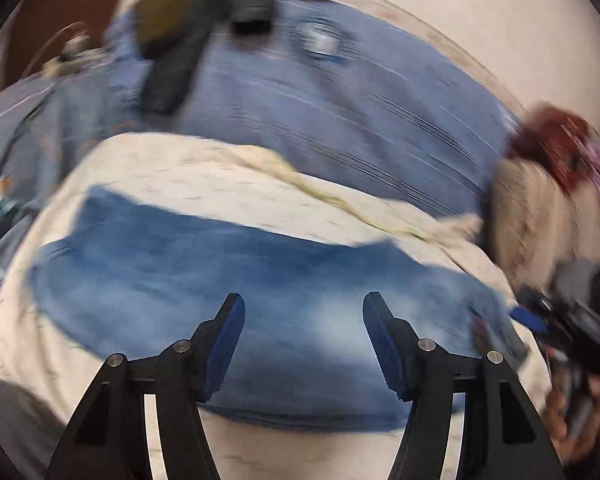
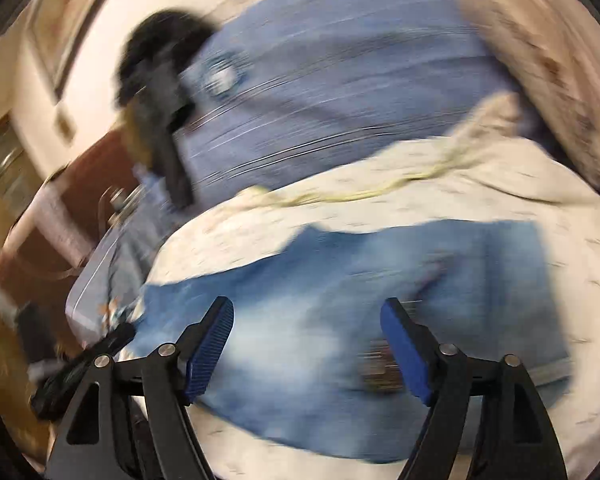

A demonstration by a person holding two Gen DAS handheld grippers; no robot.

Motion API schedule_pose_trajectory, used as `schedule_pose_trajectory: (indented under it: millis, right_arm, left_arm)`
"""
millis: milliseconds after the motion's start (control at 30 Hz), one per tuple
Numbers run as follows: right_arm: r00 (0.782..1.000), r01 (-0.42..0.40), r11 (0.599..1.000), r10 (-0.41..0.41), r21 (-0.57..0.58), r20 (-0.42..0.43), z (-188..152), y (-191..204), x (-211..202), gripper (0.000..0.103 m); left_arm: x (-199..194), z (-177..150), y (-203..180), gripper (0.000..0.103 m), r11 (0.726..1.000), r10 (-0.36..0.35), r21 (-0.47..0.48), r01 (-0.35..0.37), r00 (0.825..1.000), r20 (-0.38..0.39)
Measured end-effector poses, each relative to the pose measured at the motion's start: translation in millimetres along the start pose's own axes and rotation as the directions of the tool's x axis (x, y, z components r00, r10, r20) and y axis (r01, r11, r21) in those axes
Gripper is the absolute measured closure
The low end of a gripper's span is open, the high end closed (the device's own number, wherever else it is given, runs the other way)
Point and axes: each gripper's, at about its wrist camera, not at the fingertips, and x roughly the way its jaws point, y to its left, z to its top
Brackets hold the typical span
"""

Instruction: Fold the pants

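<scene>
Pants of blue denim lie spread flat on a cream cover with small dark flecks; both views are smeared by motion blur, so fine detail cannot be read. In the left wrist view the left claw hangs above the near part of the denim, its blue-padded fingers wide apart with nothing between them. In the right wrist view the right claw is likewise spread wide over the pants and grips nothing; a small brownish patch on the denim shows just beside its right finger. Whether either claw touches the cloth cannot be told.

Beyond the cream cover, whose far edge carries a yellowish trim, lies a blue-grey striped sheet. On that sheet, well apart from the pants, rest blurred dark objects and a small pale item. At the right of the left wrist view are a beige cushion, a dark red and purple object above it, and the other hand-held device near the denim's right end. A brown panel and pale wall fill the left of the right wrist view. Nothing lies on the pants between the two claws.
</scene>
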Motion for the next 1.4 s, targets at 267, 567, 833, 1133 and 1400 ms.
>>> schedule_pose_trajectory:
  millis: [267, 567, 833, 1133, 1400]
  right_arm:
    - [0.997, 0.054, 0.963, -0.065, 0.265, 0.033, 10, -95, -29, 0.025]
    - [0.997, 0.045, 0.915, -0.068, 0.402, 0.043, 8, -131, -42, 0.025]
    - [0.997, 0.034, 0.909, -0.005, 0.415, -0.072, 2, -148, -29, 0.025]
    - [0.977, 0.009, 0.846, 0.106, 0.533, -0.183, -20, -170, -3, 0.025]
    - [0.969, -0.062, 0.798, 0.193, 0.599, -0.157, -25, -179, 3, 0.025]
  left_arm:
    - [24, -9, -96, 0.041, 0.942, -0.148, 0.288, 0.173, 0.983, -0.105]
    - [81, -28, -178, 0.041, 0.786, -0.206, 0.531, 0.317, 0.944, -0.259]
    - [124, -67, -222, 0.038, 0.641, -0.167, 0.677, 0.362, 0.926, -0.337]
    - [143, -106, -249, 0.073, 0.562, -0.109, 0.772, 0.295, 0.953, -0.284]
    - [124, -69, -235, 0.085, 0.69, -0.239, 0.606, 0.396, 0.915, -0.327]
